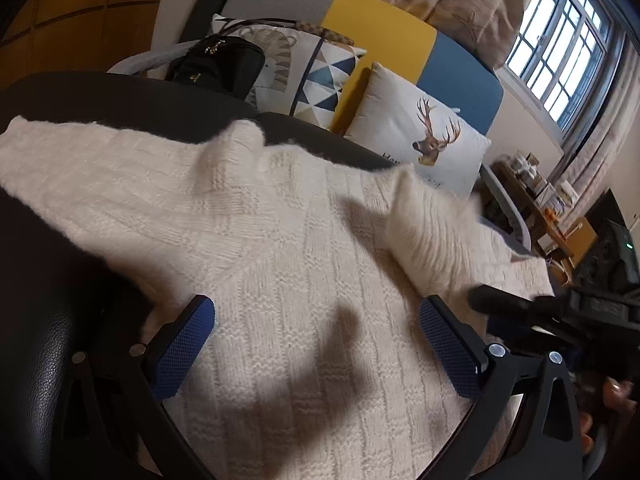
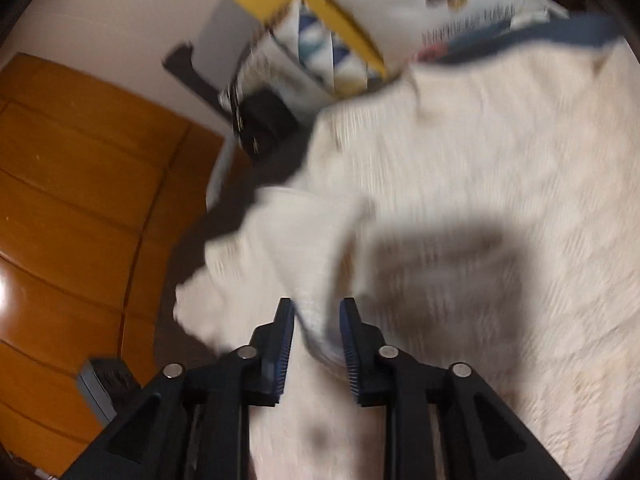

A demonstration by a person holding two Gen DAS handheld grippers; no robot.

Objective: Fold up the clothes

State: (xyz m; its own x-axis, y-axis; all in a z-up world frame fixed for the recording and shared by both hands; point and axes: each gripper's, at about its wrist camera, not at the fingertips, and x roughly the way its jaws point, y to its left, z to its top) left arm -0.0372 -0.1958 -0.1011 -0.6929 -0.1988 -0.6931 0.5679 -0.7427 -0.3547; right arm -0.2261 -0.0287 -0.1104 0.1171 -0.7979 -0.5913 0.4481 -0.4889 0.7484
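A cream knit sweater (image 1: 280,260) lies spread on a black leather surface (image 1: 48,360). My left gripper (image 1: 316,304) hovers open just over the sweater's body, its blue pads wide apart with nothing between them. One sleeve (image 1: 432,232) is blurred and doubled over the body at the right, beside a black finger (image 1: 492,300) of the right gripper. The right wrist view is blurred: my right gripper (image 2: 317,302) has its jaws a little apart, and the sleeve (image 2: 288,240) trails from between them across the sweater (image 2: 500,160). The pads do not seem to squeeze it.
Behind the surface is a sofa with a deer pillow (image 1: 424,144), a patterned pillow (image 1: 316,68) and a black bag (image 1: 220,64). At the right stand a cluttered wooden shelf (image 1: 536,196) and a window (image 1: 568,44). Orange wood flooring (image 2: 80,200) lies beyond the surface's left edge.
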